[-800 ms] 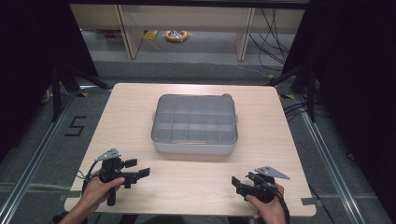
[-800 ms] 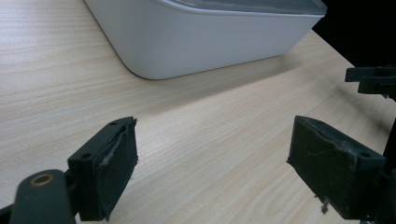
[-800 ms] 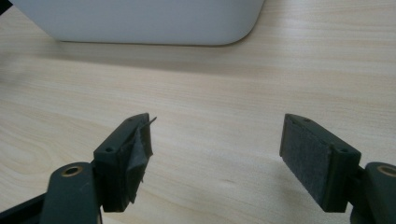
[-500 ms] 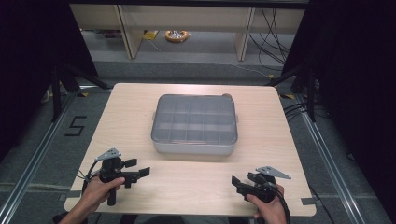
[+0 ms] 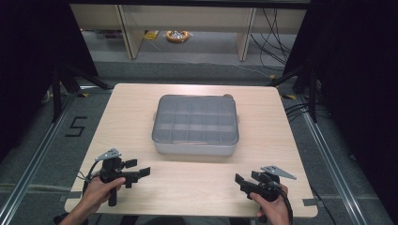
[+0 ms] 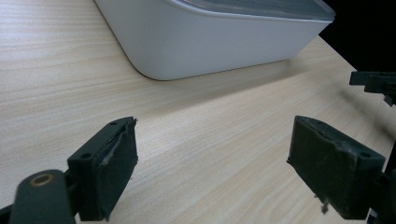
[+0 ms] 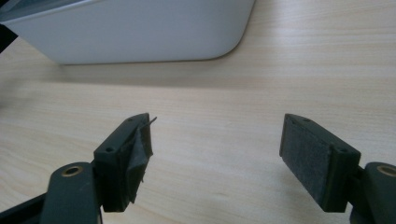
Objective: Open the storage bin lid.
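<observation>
Sitting near the middle of the pale wooden tabletop (image 5: 126, 108) is a grey plastic box (image 5: 195, 124) with a clear lid, its inside split into a grid of compartments. What lies in the compartments is too small to tell.

The left hand-held gripper (image 5: 136, 172) is held by the person's left hand (image 5: 99, 191) near the front left corner of the tabletop, well apart from the box. Its jaws stand wide apart with nothing between them. In the left gripper view, the left hand-held gripper (image 6: 212, 163) hovers low over bare wood, and the rounded near corner of the box (image 6: 205, 39) shows ahead. The pad on one jaw looks frayed at its edge.

The right hand-held gripper (image 5: 244, 182) is held by the right hand (image 5: 272, 206) near the front right corner, also clear of the box. Its jaws are spread wide and grip nothing. In the right gripper view, the right hand-held gripper (image 7: 217, 154) faces bare wood, with the white side of the box (image 7: 140, 30) beyond.

A grey three-cornered plate sits on top of each one.

On the floor (image 5: 197, 51) beyond the tabletop, cables (image 5: 272, 28) trail past wooden legs.
</observation>
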Demonstrator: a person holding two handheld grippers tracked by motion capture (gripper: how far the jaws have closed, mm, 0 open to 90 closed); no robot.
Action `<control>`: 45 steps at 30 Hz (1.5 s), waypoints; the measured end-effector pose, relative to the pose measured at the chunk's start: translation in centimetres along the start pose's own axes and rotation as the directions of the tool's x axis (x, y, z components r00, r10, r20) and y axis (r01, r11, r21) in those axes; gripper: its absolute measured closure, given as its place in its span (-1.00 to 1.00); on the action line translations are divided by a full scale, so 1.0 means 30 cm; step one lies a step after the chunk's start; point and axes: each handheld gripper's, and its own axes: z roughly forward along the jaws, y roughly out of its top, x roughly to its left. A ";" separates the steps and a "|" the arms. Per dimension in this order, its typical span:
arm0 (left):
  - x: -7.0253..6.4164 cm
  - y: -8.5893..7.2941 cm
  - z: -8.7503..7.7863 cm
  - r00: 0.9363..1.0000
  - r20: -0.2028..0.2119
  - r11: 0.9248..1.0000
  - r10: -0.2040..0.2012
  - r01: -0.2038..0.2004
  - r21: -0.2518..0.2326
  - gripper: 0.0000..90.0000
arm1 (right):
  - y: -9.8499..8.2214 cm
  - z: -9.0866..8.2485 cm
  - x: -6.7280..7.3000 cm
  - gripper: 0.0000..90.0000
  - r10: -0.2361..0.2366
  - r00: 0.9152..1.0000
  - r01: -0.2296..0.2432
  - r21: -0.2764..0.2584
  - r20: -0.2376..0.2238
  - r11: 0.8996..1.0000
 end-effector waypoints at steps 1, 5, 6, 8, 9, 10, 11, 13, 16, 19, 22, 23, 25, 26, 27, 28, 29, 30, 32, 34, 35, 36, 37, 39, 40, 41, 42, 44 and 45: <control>-0.001 0.000 0.001 1.000 0.002 1.000 -0.001 0.002 -0.002 -0.68 | 0.001 -0.001 -0.003 -0.42 0.002 1.000 -0.002 -0.006 0.007 1.000; 0.002 0.001 0.002 1.000 0.004 1.000 0.000 0.000 -0.003 -0.68 | 0.009 -0.002 -0.014 -0.42 0.013 1.000 -0.012 -0.027 0.009 1.000; 0.003 0.002 0.001 1.000 0.003 1.000 -0.001 0.001 -0.005 -0.68 | 0.014 -0.002 -0.021 -0.41 0.020 1.000 -0.020 -0.032 0.010 0.999; 0.003 0.003 0.003 1.000 0.004 1.000 -0.005 0.005 -0.012 -0.68 | 0.019 -0.006 -0.027 -0.41 0.030 0.999 -0.030 -0.039 0.023 0.999; 0.005 0.006 0.000 1.000 0.004 1.000 -0.009 0.009 -0.005 -0.68 | 0.019 -0.006 -0.027 -0.41 0.030 0.999 -0.030 -0.039 0.023 0.999; 0.010 0.012 0.001 0.997 0.039 0.997 -0.071 0.071 -0.012 -0.68 | 0.023 -0.001 -0.037 -0.41 0.040 0.999 -0.039 -0.043 0.014 0.998; 0.010 0.012 0.001 0.997 0.039 0.997 -0.071 0.071 -0.012 -0.68 | 0.023 -0.001 -0.037 -0.41 0.040 0.999 -0.039 -0.043 0.014 0.998; 0.011 0.017 0.004 0.996 0.033 0.996 -0.082 0.083 -0.018 -0.68 | 0.024 0.005 -0.030 -0.40 0.109 0.994 -0.109 -0.026 0.005 0.994; 0.018 0.023 0.003 0.996 0.028 0.996 -0.087 0.088 -0.029 -0.68 | 0.032 0.019 -0.052 -0.40 0.060 0.998 -0.059 -0.042 0.006 0.997; 0.027 0.025 0.004 0.996 0.015 0.995 -0.093 0.093 -0.026 -0.68 | 0.036 0.028 -0.056 -0.39 0.069 0.998 -0.068 -0.046 0.007 0.997; 0.034 0.029 0.003 0.995 0.021 0.995 -0.095 0.096 -0.025 -0.68 | 0.034 0.028 -0.043 -0.39 0.131 0.991 -0.131 -0.032 -0.002 0.991; 0.034 0.032 0.003 0.995 0.021 0.995 -0.100 0.100 -0.028 -0.68 | 0.034 0.026 -0.043 -0.39 0.136 0.991 -0.137 -0.019 -0.006 0.990; 0.036 0.033 0.002 0.995 0.013 0.994 -0.102 0.102 -0.033 -0.67 | 0.034 0.034 -0.063 -0.39 0.073 0.997 -0.073 -0.040 0.001 0.997; 0.037 0.033 0.005 0.993 0.020 0.993 -0.113 0.114 -0.037 -0.67 | 0.035 0.033 -0.064 -0.39 0.076 0.997 -0.076 -0.043 -0.007 0.996; 0.039 0.035 0.007 0.992 0.018 0.992 -0.121 0.122 -0.024 -0.67 | 0.037 0.031 -0.057 -0.40 0.146 0.989 -0.147 -0.029 -0.035 0.989; 0.039 0.035 0.007 0.992 0.018 0.992 -0.121 0.122 -0.024 -0.67 | 0.037 0.031 -0.057 -0.40 0.146 0.989 -0.147 -0.029 -0.035 0.989; 0.042 0.035 0.009 0.993 0.020 0.993 -0.118 0.119 -0.015 -0.67 | 0.039 0.038 -0.072 -0.40 0.129 0.991 -0.131 -0.039 -0.047 0.991; 0.048 0.035 0.007 0.995 0.015 0.995 -0.100 0.100 0.007 -0.67 | 0.041 0.039 -0.074 -0.40 0.157 0.985 -0.160 -0.035 -0.069 0.987; 0.048 0.037 0.016 0.993 0.019 0.993 -0.115 0.115 -0.003 -0.67 | 0.058 0.018 -0.036 -0.39 0.318 0.944 -0.314 0.048 -0.092 0.948; 0.054 0.043 0.018 0.994 0.015 0.994 -0.113 0.113 0.002 -0.67 | 0.078 0.027 -0.050 -0.39 0.219 0.972 -0.220 -0.004 -0.086 0.975; 0.057 0.048 0.019 0.994 0.008 0.994 -0.106 0.106 -0.001 -0.67 | 0.093 0.012 -0.019 -0.39 0.354 0.932 -0.350 0.054 -0.076 0.935; 0.061 0.053 0.018 0.995 0.004 0.995 -0.100 0.100 -0.002 -0.67 | 0.093 0.012 -0.019 -0.39 0.354 0.932 -0.350 0.054 -0.076 0.935; 0.062 0.057 0.019 0.995 -0.009 0.995 -0.103 0.103 -0.011 -0.67 | 0.110 0.023 -0.037 -0.40 0.277 0.958 -0.277 0.009 -0.078 0.961; 0.067 0.069 0.017 0.994 -0.009 0.994 -0.107 0.107 -0.006 -0.67 | 0.120 0.023 -0.041 -0.41 0.268 0.959 -0.269 0.002 -0.090 0.963; 0.068 0.071 0.019 0.994 -0.012 0.994 -0.107 0.107 -0.017 -0.67 | 0.134 0.020 -0.037 -0.41 0.311 0.943 -0.311 0.019 -0.122 0.950; 0.071 0.077 0.020 0.994 -0.002 0.994 -0.111 0.111 -0.010 -0.67 | 0.139 0.039 -0.075 -0.42 0.174 0.975 -0.183 -0.061 -0.139 0.981; 0.072 0.081 0.021 0.994 -0.008 0.994 -0.112 0.112 -0.011 -0.67 | 0.152 0.036 -0.064 -0.43 0.225 0.961 -0.234 -0.036 -0.163 0.972; 0.076 0.087 0.024 0.993 0.003 0.993 -0.122 0.122 -0.008 -0.67 | 0.186 0.045 -0.064 -0.46 0.177 0.971 -0.189 -0.064 -0.160 0.980; 0.082 0.090 0.021 0.994 0.009 0.994 -0.107 0.106 0.006 -0.67 | 0.196 0.052 -0.065 -0.46 0.166 0.972 -0.180 -0.072 -0.169 0.981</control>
